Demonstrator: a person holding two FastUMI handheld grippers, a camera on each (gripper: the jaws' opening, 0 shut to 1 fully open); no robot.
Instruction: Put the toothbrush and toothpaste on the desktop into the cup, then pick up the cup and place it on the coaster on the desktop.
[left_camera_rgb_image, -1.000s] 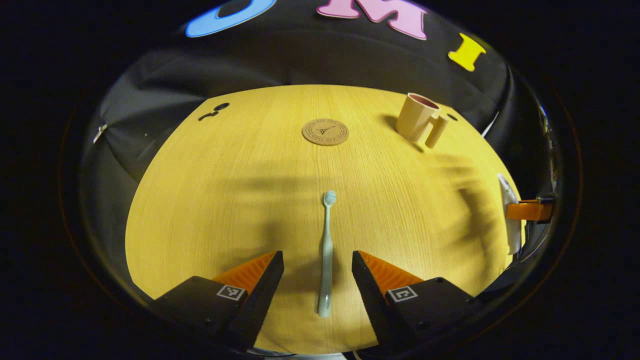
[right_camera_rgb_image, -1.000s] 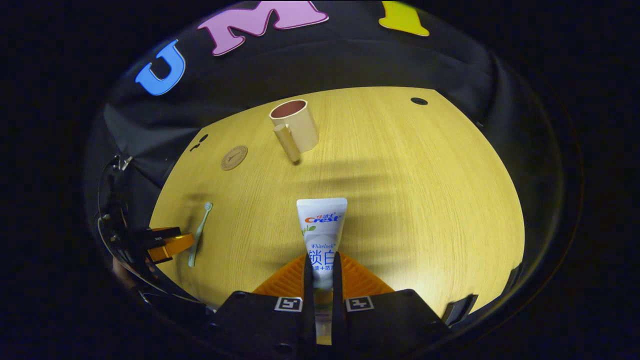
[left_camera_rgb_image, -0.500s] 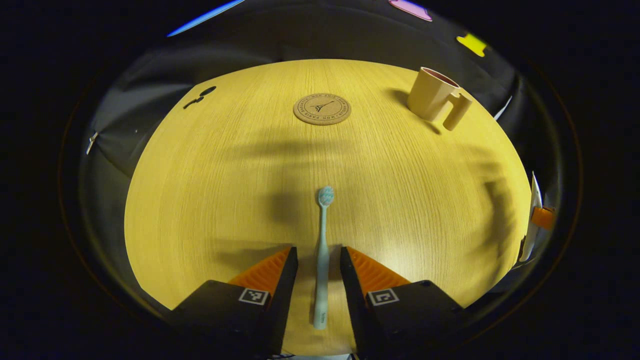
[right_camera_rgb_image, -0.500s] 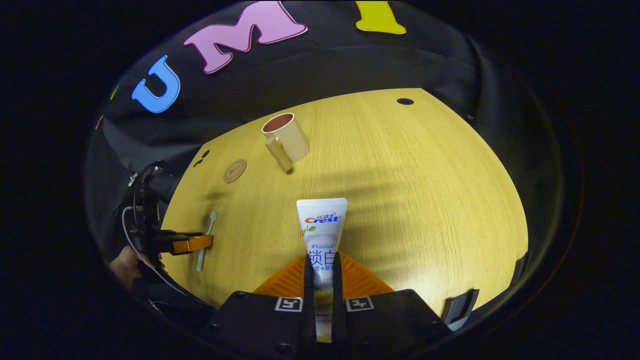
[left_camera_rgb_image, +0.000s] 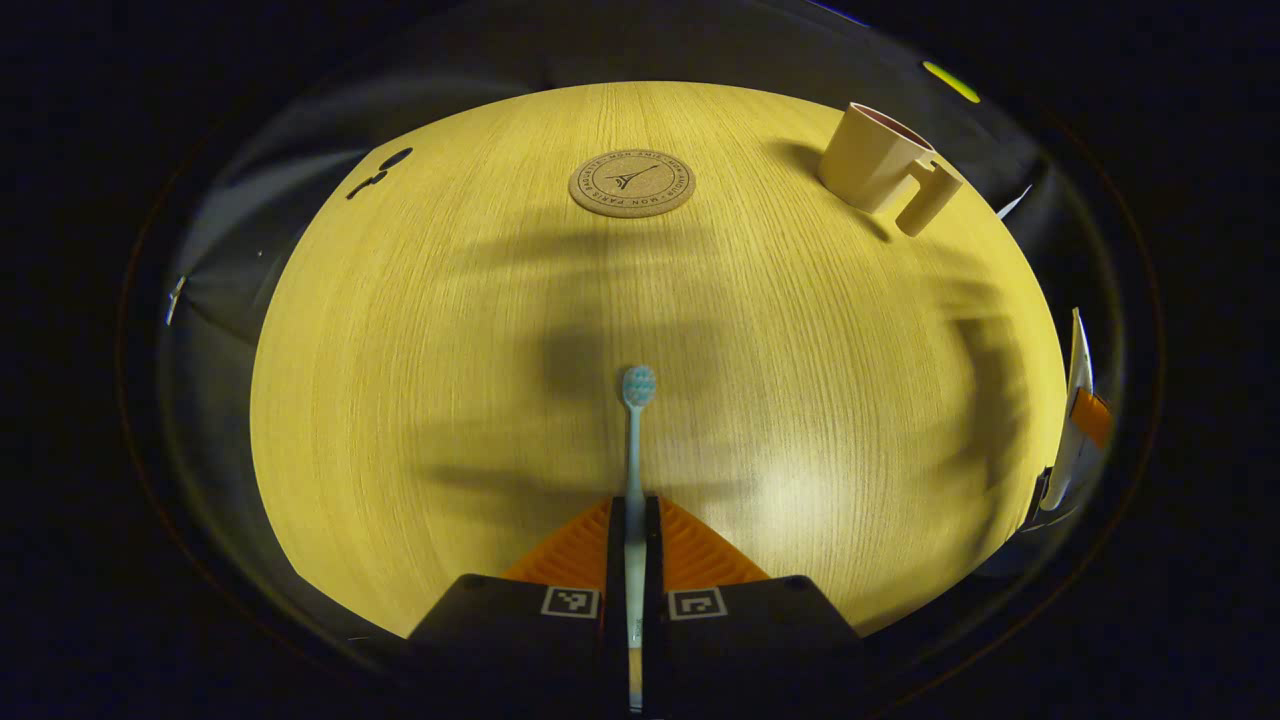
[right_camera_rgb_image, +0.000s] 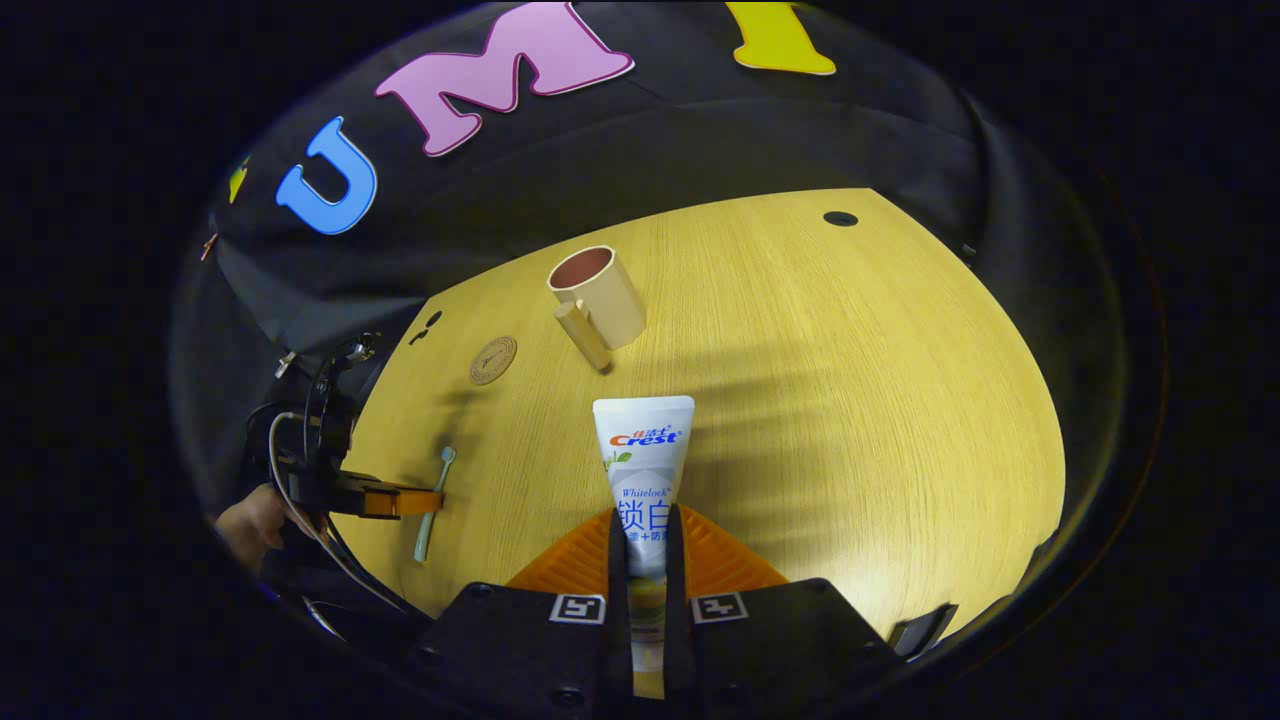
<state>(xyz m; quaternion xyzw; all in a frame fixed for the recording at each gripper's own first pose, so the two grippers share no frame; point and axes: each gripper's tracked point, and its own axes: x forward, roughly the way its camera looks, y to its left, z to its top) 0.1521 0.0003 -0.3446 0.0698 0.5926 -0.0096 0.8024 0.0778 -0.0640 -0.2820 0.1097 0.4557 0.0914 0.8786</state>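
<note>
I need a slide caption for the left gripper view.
Left gripper shut on toothbrush; coaster and cup ahead.

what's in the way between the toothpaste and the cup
Nothing visible. The right gripper holds the toothpaste, and only bare desktop lies between it and the cup, whose mouth is open.
</note>
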